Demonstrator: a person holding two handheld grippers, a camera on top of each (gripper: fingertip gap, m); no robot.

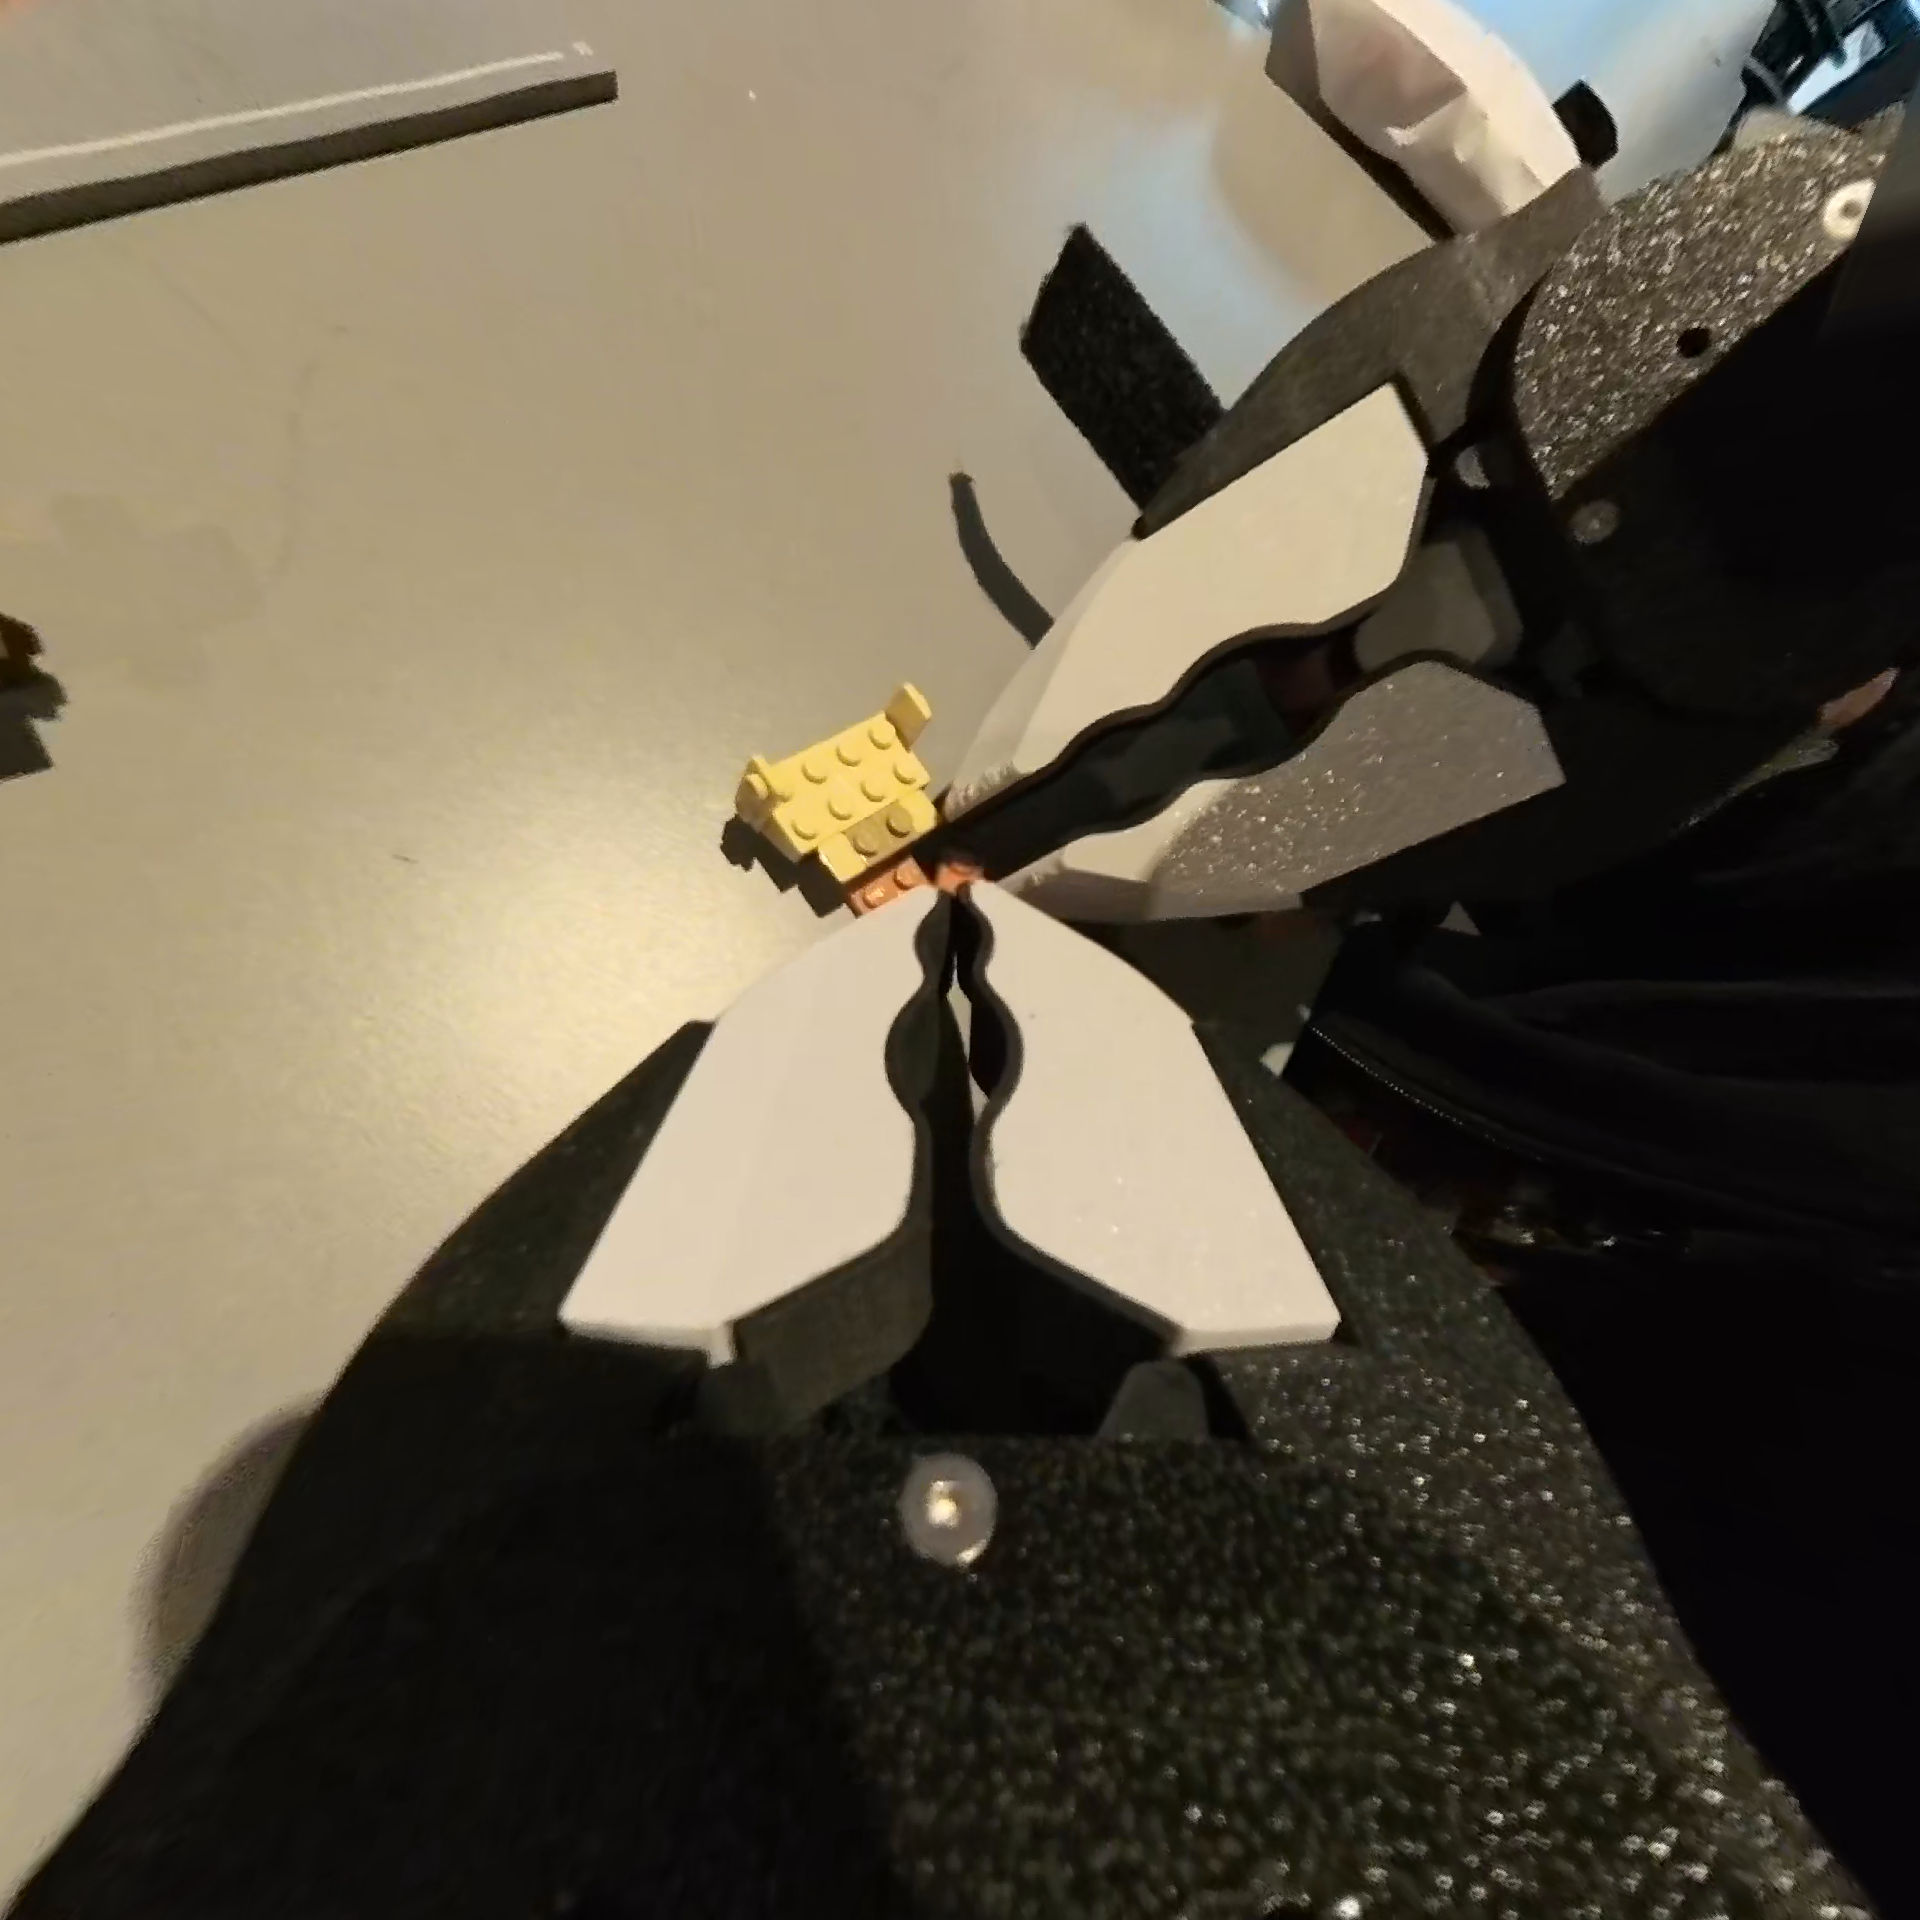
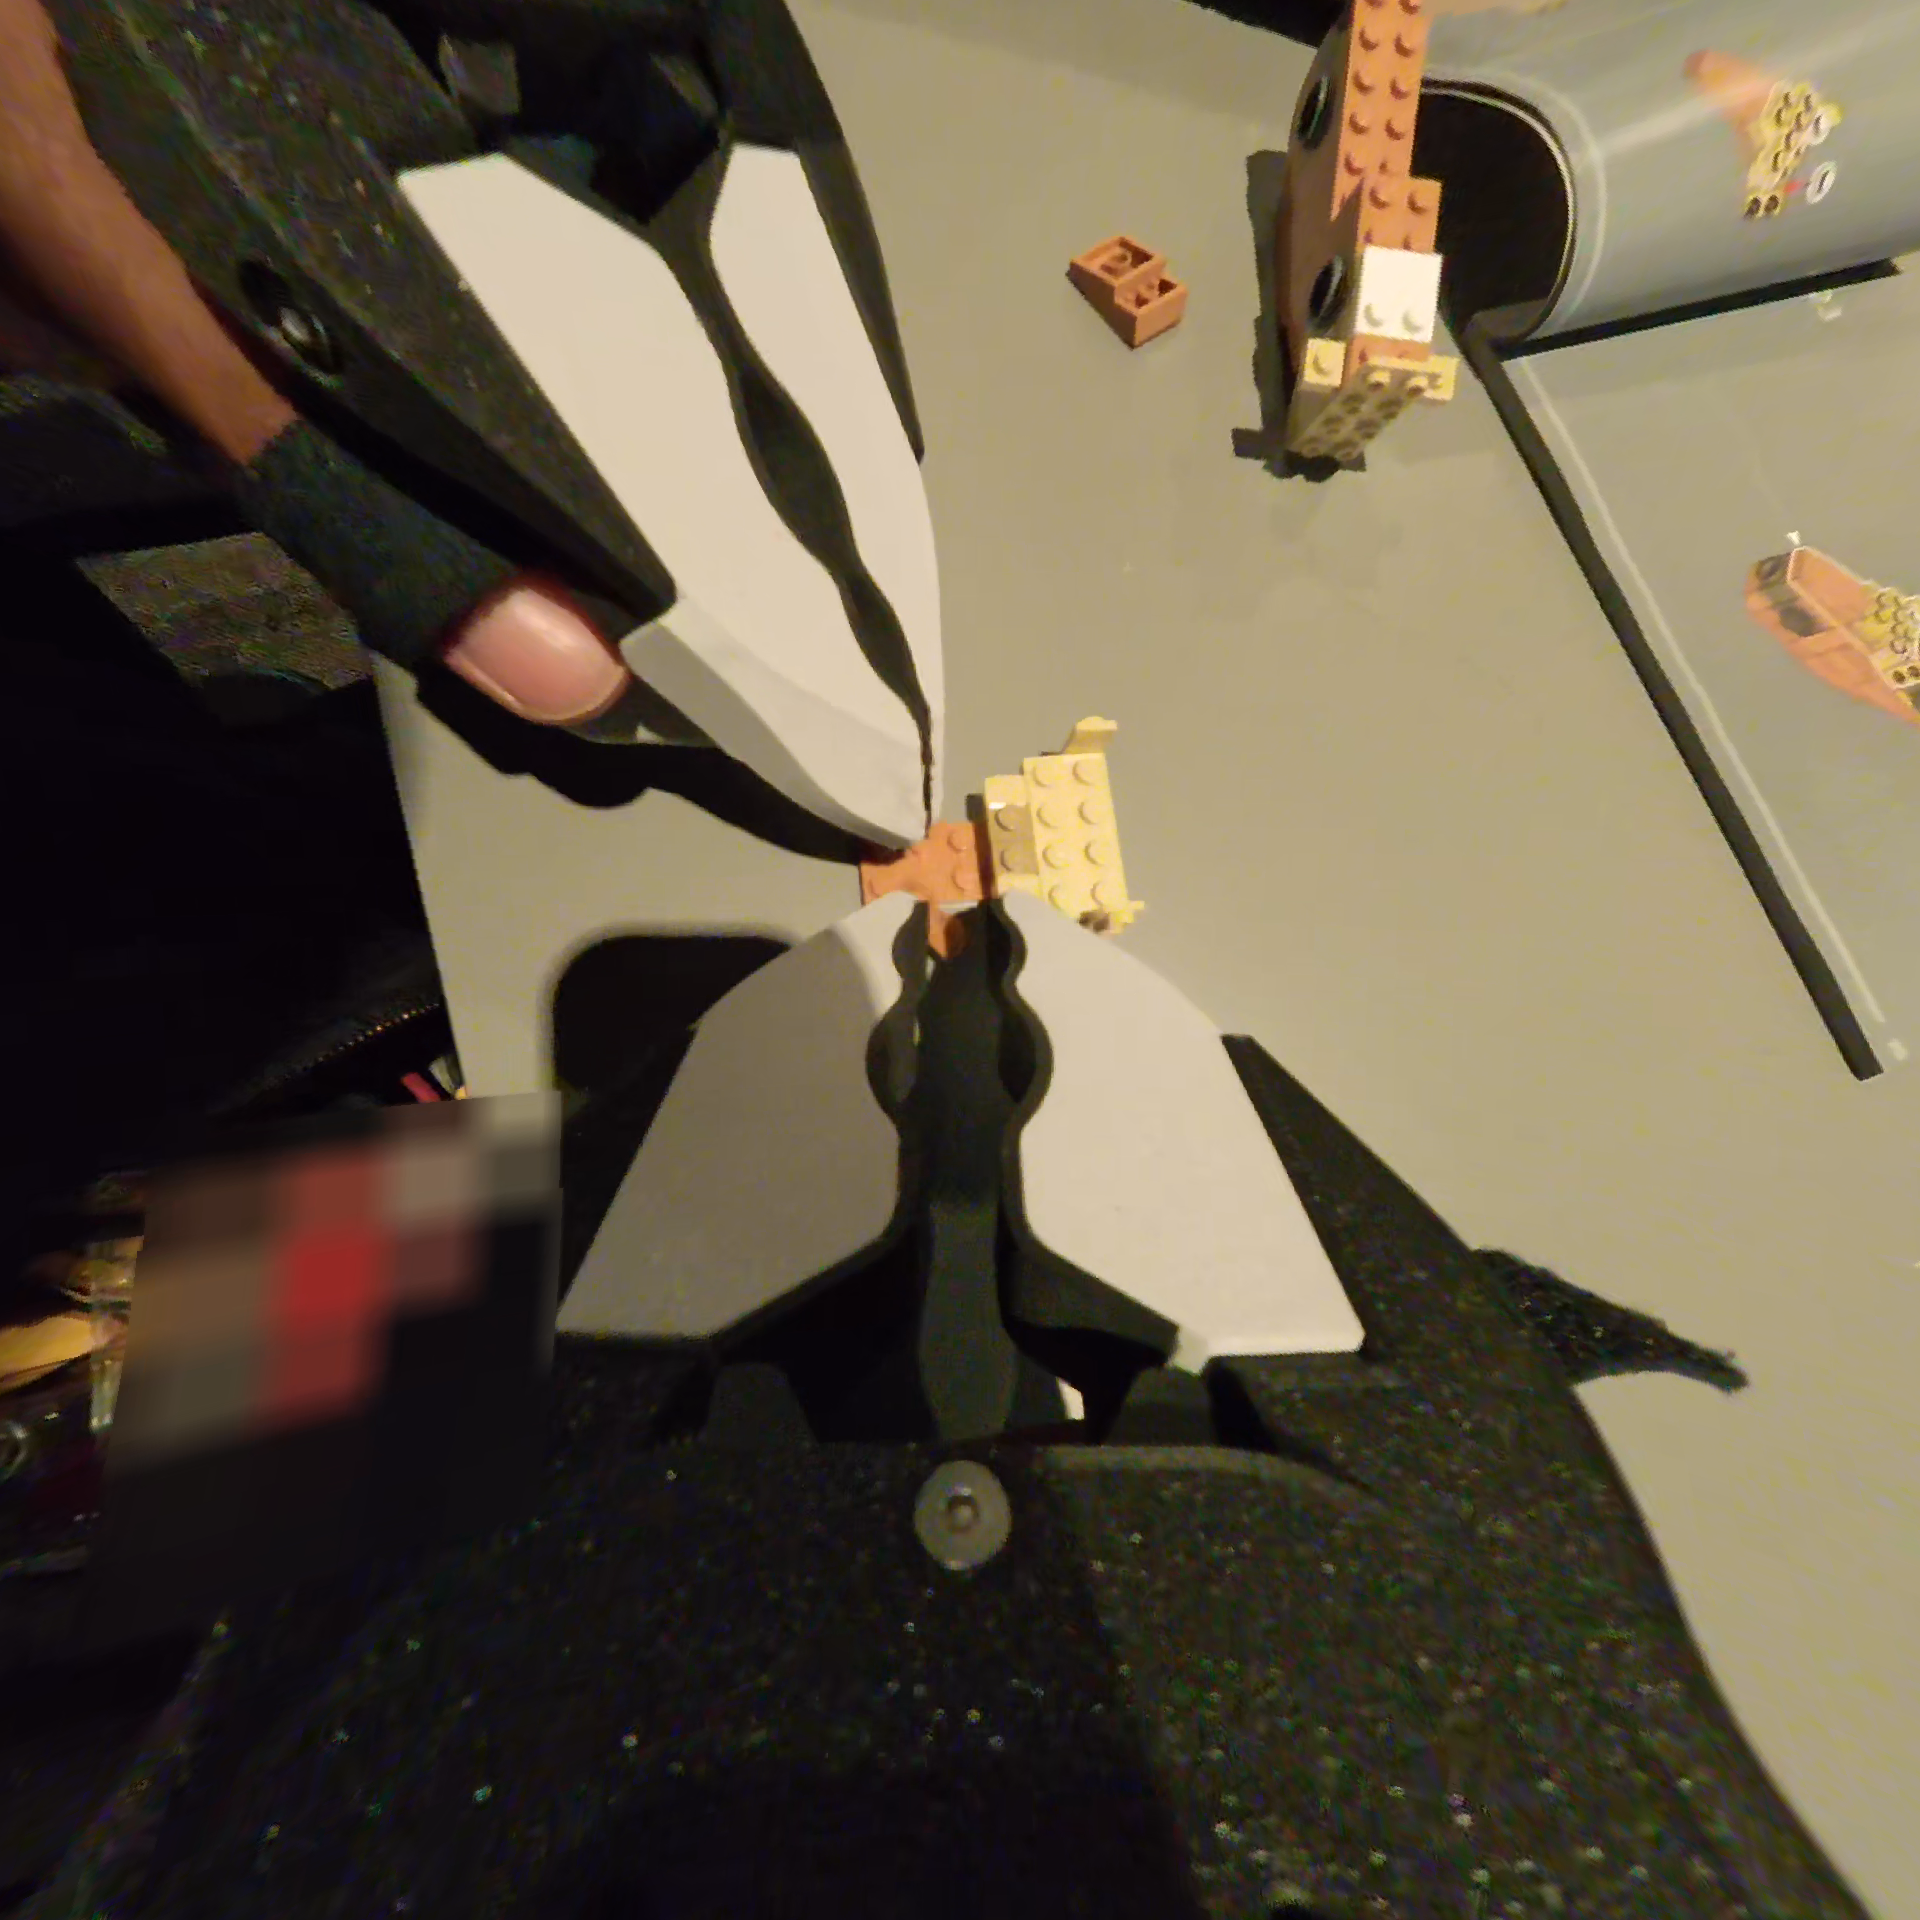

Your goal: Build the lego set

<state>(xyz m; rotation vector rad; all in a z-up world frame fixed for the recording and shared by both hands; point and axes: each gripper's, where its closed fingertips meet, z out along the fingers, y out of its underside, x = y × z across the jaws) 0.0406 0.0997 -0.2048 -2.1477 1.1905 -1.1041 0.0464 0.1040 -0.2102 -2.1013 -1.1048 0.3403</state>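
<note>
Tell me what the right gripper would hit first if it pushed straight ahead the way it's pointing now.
The right gripper is already shut on the brown plate of the small tan and brown assembly. Straight on, it would probably just push that assembly ahead; beyond it only bare grey table shows, though depth is hard to judge.

Speckled black grippers, grey jaws

Brown plate [image 2: 940, 868] partly hidden between both pairs of jaws. Far beyond right jaws, tall brown build [image 2: 1366, 208] cut off by top edge; mat pictures [image 2: 1839, 623] blurred.
</note>
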